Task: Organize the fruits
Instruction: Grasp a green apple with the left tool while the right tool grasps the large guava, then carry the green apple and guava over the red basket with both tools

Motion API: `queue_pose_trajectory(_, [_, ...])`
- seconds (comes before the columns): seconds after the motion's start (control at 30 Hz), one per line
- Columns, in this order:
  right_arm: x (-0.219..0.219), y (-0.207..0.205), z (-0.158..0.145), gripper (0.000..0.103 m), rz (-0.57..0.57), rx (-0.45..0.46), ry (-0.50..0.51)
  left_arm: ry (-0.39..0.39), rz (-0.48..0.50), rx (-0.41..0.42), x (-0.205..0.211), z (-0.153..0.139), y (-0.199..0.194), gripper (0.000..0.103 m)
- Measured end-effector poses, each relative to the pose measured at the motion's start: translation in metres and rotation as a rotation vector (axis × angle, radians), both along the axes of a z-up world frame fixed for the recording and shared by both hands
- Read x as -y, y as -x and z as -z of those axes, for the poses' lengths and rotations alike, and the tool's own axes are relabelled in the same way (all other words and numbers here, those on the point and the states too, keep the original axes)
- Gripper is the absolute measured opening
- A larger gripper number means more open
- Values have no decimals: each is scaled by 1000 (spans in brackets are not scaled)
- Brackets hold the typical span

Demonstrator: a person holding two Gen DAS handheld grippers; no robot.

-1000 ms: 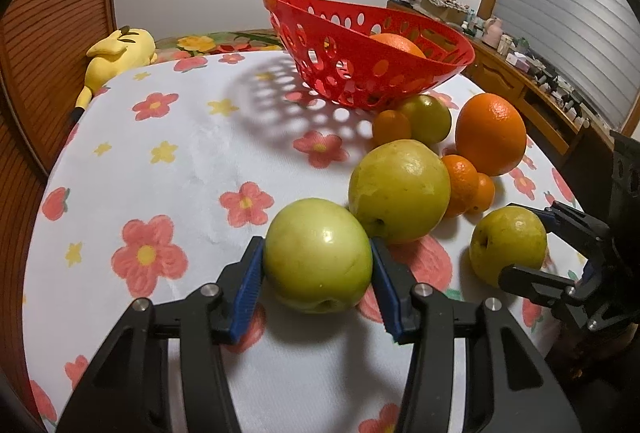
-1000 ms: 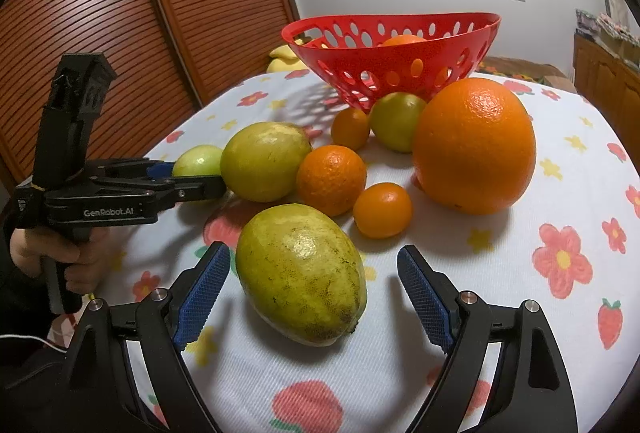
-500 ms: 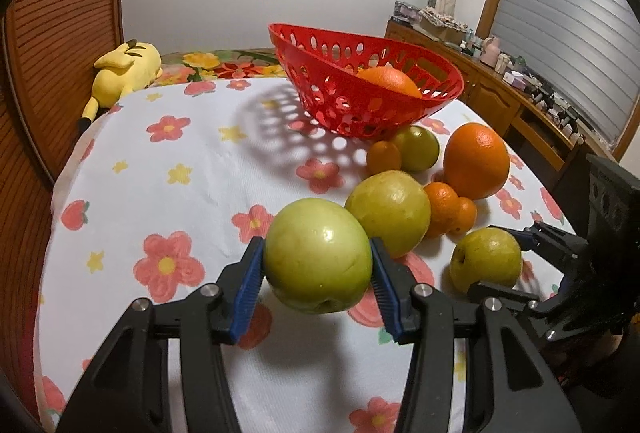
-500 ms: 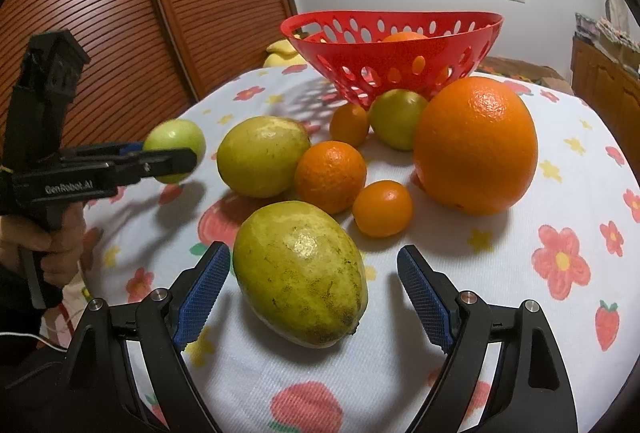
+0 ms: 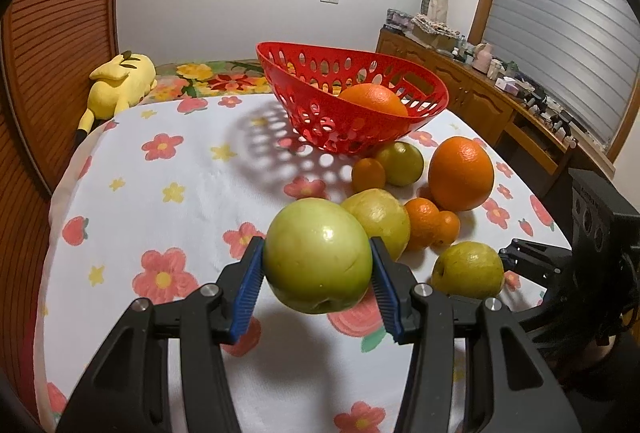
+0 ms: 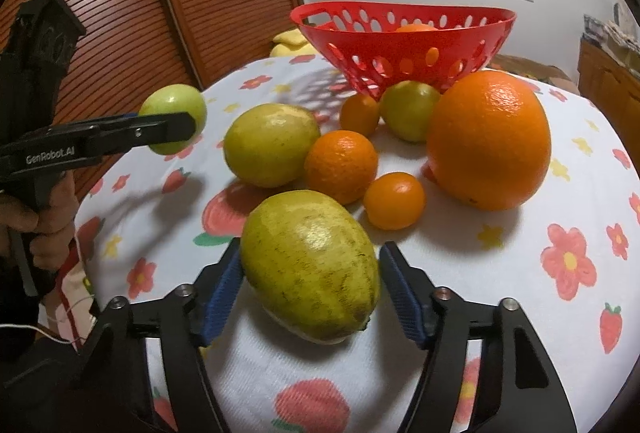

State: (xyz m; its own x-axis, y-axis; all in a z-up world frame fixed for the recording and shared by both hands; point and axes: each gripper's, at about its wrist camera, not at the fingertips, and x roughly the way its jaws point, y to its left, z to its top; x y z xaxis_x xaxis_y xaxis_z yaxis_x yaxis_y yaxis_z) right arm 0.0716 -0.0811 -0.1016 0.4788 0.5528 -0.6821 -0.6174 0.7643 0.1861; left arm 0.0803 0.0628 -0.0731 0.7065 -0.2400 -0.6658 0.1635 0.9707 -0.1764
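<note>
My left gripper [image 5: 316,253] is shut on a pale green apple [image 5: 316,261] and holds it off the flowered tablecloth [image 5: 160,193]; the right wrist view shows that apple [image 6: 176,103] hanging at the left. The jaws of my right gripper [image 6: 310,257] are closing around a yellow-green oval fruit [image 6: 312,265] that lies on the cloth. Its left pad touches the fruit; a sliver of gap remains at the right pad. Beyond stands a red perforated basket [image 6: 400,29] with one orange [image 5: 372,99] inside.
Loose fruit sits between the grippers and the basket: a large orange [image 6: 488,141], a yellow-green round fruit [image 6: 272,145], three small mandarins [image 6: 342,167] and a green citrus [image 6: 410,109]. A yellow plush toy [image 5: 120,81] lies far left. A cluttered sideboard [image 5: 480,93] runs along the right.
My left gripper has lifted the apple off the cloth. My right gripper's jaws have narrowed from wide open to close around the oval fruit, which has not moved.
</note>
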Motion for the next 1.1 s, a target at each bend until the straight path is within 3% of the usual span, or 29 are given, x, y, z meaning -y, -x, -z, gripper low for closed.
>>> queue_pose_trajectory(0.37, [3, -1, -8, 63, 4, 22, 11, 5, 4, 23, 3, -10, -1, 50])
queue_pose_trajectory(1.1, [28, -19, -77, 63, 24, 163, -7, -7, 43, 82, 19, -38, -19, 50])
